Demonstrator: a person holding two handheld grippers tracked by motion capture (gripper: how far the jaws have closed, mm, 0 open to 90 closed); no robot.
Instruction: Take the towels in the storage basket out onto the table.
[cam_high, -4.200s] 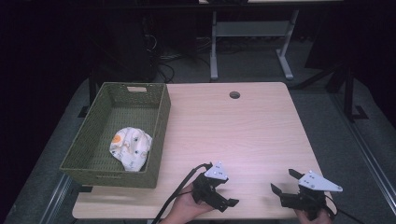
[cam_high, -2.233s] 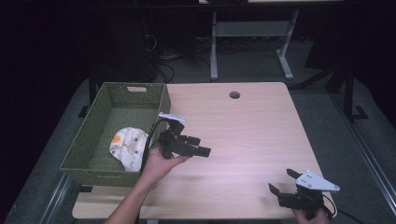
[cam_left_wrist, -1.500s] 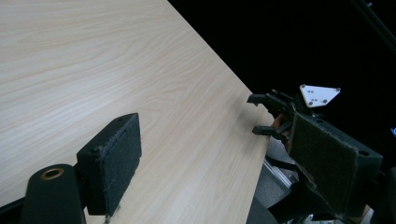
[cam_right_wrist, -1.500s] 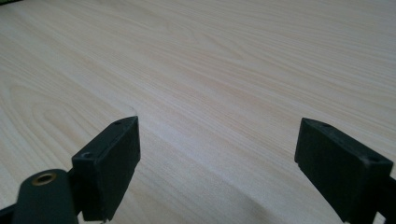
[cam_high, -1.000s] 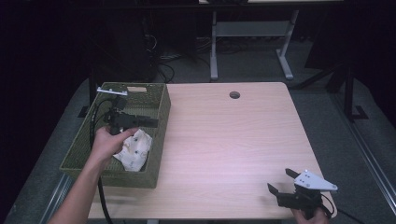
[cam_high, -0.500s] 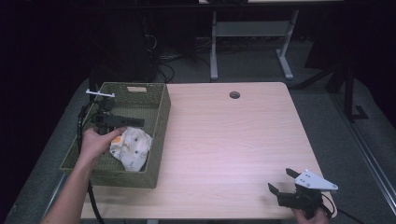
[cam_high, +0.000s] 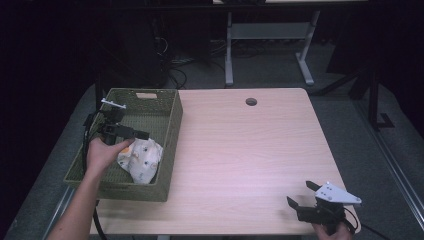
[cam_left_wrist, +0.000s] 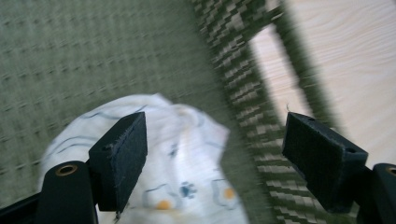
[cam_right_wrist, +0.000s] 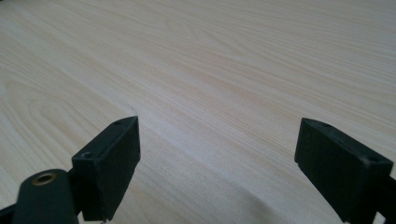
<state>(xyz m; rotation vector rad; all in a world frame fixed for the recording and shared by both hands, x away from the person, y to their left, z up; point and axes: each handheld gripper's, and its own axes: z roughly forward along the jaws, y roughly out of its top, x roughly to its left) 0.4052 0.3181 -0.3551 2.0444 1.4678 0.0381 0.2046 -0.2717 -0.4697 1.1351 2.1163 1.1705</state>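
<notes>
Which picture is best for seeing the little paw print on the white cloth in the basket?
The left gripper view: the white cloth lies close below the open jaws, with a blue paw print visible, though blurred. The high view shows the cloth small in the green basket, its prints just specks.

I have moved my left gripper (cam_high: 131, 133) from the near table edge, across the light wooden table (cam_high: 250, 150), into the olive-green woven basket (cam_high: 165, 130). Its jaws now stand apart above the crumpled white printed cloth (cam_high: 141, 156), lower and nearer it than half a second ago.
</notes>
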